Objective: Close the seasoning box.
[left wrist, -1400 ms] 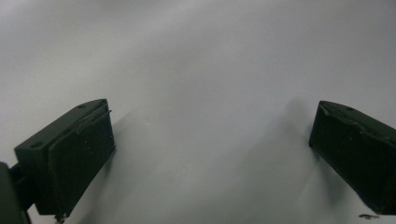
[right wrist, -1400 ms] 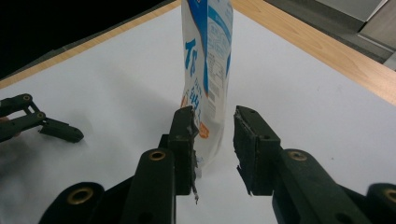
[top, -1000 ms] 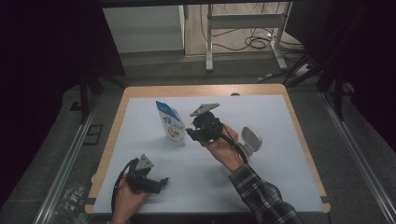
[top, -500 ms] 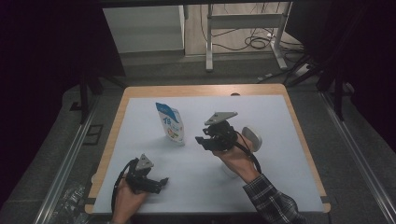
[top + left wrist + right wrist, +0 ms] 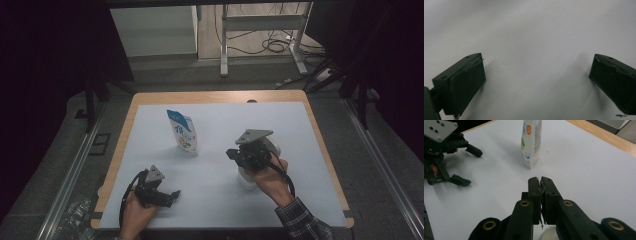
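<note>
While standing upright, long axis vertical, pouch, right gripper fingers pressed together empty, left gripper fingers apart.

White, blue-topped pouch stands upright on the white table.

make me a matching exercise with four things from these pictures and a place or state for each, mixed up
Things:
1. pouch
2. left gripper
3. right gripper
4. white tub

Places or states:
A. jaws shut, nothing between them
B. standing upright on the white sheet, toward its far left part
C. jaws wide open, nothing between them, near the front left edge of the table
D. right under the right hand, mostly hidden by it

Pairs: 1-B, 2-C, 3-A, 4-D
</note>
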The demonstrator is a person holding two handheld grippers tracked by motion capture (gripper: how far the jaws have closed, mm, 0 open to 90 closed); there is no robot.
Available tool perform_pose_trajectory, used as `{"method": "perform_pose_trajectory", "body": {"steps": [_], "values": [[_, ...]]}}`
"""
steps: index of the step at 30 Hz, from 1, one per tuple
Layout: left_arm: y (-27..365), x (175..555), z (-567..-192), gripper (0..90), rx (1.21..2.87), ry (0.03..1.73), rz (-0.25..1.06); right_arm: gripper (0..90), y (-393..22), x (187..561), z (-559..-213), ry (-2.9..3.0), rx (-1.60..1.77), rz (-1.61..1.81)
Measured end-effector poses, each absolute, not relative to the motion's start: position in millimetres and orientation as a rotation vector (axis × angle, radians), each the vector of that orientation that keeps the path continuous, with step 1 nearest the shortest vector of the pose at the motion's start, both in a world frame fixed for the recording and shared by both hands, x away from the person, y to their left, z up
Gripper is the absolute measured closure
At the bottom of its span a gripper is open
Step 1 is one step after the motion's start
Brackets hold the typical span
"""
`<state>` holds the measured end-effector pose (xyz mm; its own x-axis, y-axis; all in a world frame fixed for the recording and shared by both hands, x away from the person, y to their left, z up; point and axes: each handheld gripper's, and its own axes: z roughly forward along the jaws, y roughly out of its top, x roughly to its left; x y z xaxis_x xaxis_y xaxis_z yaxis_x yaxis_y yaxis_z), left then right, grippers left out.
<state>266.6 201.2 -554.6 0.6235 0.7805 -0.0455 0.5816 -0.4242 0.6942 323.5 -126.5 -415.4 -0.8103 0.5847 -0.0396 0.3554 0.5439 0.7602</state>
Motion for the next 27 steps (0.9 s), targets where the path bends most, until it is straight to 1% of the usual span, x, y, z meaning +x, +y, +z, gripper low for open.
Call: {"method": "perform_pose_trajectory", "body": {"steps": [6, 27], "values": [[201.2, 266.6, -554.6, 0.4, 2.158, 1.062, 0.372, 88.4, -142.5, 316.3, -416.6, 2.481, 0.803, 1.142], [201.3, 266.6, -554.6, 0.6, 2.156, 1.063, 0.373, 88.5, -192.9, 293.5, -423.1, 2.42, 0.921, 1.17]]}}
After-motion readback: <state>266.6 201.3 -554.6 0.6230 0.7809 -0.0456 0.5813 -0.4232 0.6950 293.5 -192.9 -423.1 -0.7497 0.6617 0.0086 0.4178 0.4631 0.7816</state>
